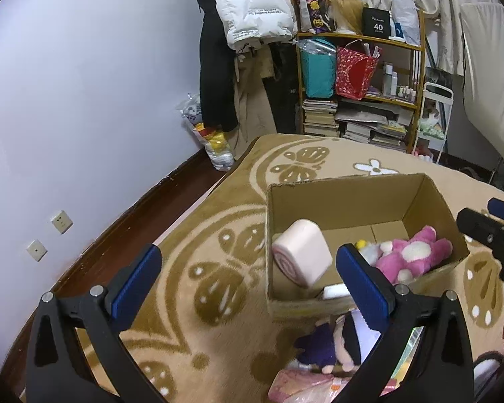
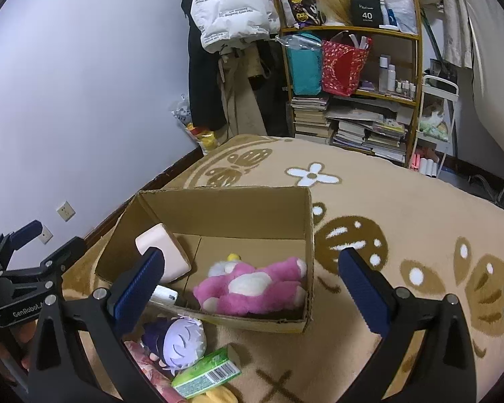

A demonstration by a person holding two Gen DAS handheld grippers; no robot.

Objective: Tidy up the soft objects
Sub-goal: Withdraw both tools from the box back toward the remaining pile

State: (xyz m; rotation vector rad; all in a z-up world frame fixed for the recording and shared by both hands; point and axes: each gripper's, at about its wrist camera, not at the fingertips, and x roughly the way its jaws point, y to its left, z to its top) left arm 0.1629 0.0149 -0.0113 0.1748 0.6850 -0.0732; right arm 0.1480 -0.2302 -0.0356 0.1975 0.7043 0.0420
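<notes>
open-topped brown cardboard box (image 1: 363,201) (image 2: 238,201) sits on the tan blanket with brown butterfly pattern (image 1: 218,268) (image 2: 403,208); all positions below are taken from the box.

inside the box: pink and white plush bear (image 1: 411,255) (image 2: 252,285) lying on its back on the floor, against the wall nearest the cameras in the right wrist view. a small grey-white plush with a yellow tip (image 1: 369,248) (image 2: 223,265) touches the bear on its far side. a pale pink swirl-ended roll cushion (image 1: 300,255) (image 2: 163,252) is tilted in the box's left part; cannot tell whether it is resting or in mid-air. a white flat packet (image 1: 334,290) (image 2: 164,294) lies below the cushion by the near wall.

outside, just beside the near wall: lavender-haired plush doll in dark purple clothes (image 1: 322,339) (image 2: 178,339), a green carton with a barcode (image 2: 206,372) touching it, and pink patterned packaging (image 1: 302,384) under both.

left gripper (image 1: 248,275) (image 2: 28,241): jaws spread wide, nothing between them, positioned over the near left corner of the box. right gripper (image 2: 252,282) (image 1: 487,221): jaws also wide apart, empty, positioned over the near wall of the box.

beyond the box's far side: wooden shelf unit with books and bags (image 1: 359,90) (image 2: 349,77).
</notes>
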